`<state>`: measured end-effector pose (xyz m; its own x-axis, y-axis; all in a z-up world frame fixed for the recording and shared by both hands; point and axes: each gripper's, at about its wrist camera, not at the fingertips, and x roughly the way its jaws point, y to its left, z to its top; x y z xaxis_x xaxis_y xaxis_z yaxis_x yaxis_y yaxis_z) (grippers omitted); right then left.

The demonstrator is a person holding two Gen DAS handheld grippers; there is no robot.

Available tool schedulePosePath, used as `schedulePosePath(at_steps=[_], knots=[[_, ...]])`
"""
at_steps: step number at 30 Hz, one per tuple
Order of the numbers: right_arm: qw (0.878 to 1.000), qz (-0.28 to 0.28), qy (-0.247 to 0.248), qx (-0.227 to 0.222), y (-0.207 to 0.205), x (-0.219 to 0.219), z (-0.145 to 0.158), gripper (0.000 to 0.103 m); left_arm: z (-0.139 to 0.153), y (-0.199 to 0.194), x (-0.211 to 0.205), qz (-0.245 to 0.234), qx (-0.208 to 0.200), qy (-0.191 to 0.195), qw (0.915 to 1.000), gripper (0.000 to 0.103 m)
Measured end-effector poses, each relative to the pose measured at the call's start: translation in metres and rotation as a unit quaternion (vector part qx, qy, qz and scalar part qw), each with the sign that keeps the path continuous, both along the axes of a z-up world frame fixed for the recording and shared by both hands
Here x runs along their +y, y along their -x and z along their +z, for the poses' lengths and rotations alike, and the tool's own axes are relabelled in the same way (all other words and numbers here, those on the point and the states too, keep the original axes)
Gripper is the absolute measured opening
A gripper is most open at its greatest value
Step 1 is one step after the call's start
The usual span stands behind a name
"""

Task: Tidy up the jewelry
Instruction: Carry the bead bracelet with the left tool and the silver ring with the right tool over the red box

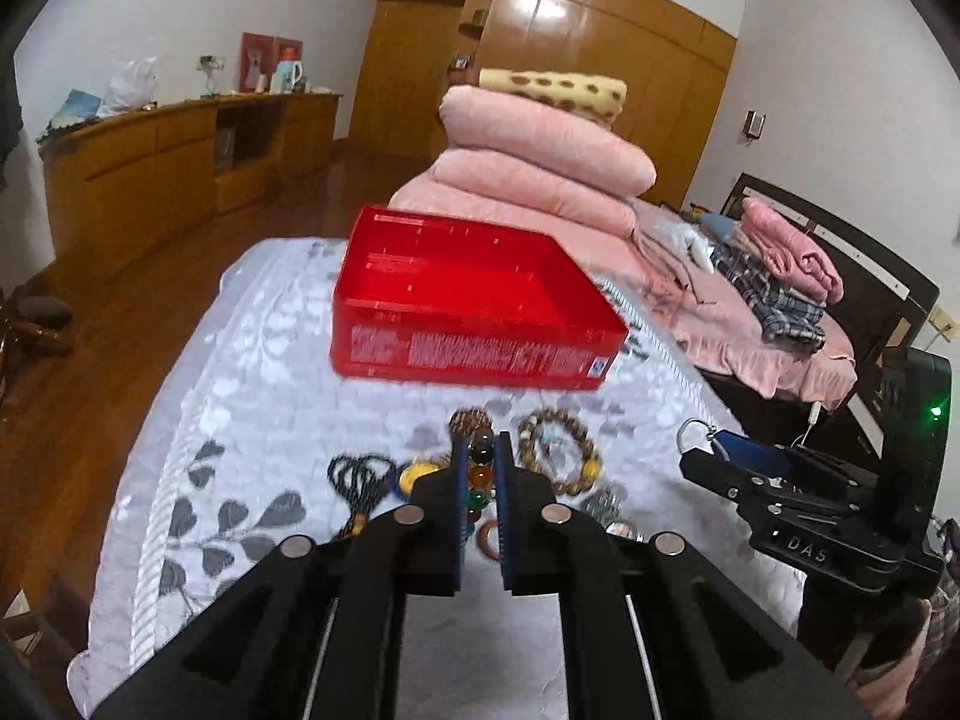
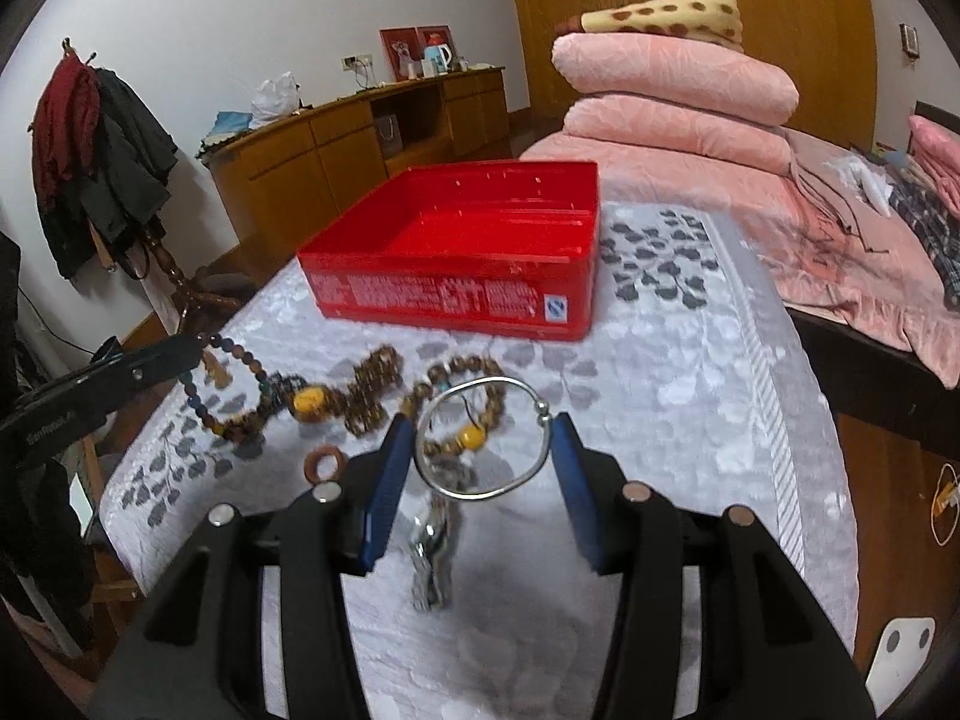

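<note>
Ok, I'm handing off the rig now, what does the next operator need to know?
Left tool: shut on a multicoloured bead bracelet, lifted off the cloth.
Right tool: shut on a silver bangle.
Red box: open on the bed, looks empty.
Left: drop both pieces in, then the wooden bead bracelets, small red ring, black cord necklace and silver piece.

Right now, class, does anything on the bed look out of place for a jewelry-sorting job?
Yes. The red box sits empty while bead bracelets and a small wooden ring lie scattered loose on the grey bedspread. A silver bangle is held between the right gripper jaws.
</note>
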<state>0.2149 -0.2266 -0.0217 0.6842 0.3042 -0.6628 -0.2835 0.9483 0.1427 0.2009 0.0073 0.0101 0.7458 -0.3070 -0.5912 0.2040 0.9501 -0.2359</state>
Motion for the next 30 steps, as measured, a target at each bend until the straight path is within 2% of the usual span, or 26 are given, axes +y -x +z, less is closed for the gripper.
schedulePosePath(at_steps=[8,16,23,30], knots=[[1.0,0.006,-0.011,-0.022,-0.03,0.003,0.024,0.046,0.016,-0.029,-0.008,-0.003,-0.019,-0.001,0.9998,0.008],[0.999,0.02,-0.028,-0.031,-0.081,0.01,0.044,0.046,0.041,-0.076,-0.012,0.002,-0.049,-0.006,0.9988,0.009],[0.999,0.026,-0.028,-0.016,-0.127,0.021,0.042,0.046,0.052,-0.123,-0.015,0.013,-0.062,-0.005,0.998,0.009],[0.999,0.015,-0.028,0.005,-0.166,0.023,0.03,0.046,0.035,-0.168,-0.016,0.018,-0.044,-0.015,0.9988,0.009]])
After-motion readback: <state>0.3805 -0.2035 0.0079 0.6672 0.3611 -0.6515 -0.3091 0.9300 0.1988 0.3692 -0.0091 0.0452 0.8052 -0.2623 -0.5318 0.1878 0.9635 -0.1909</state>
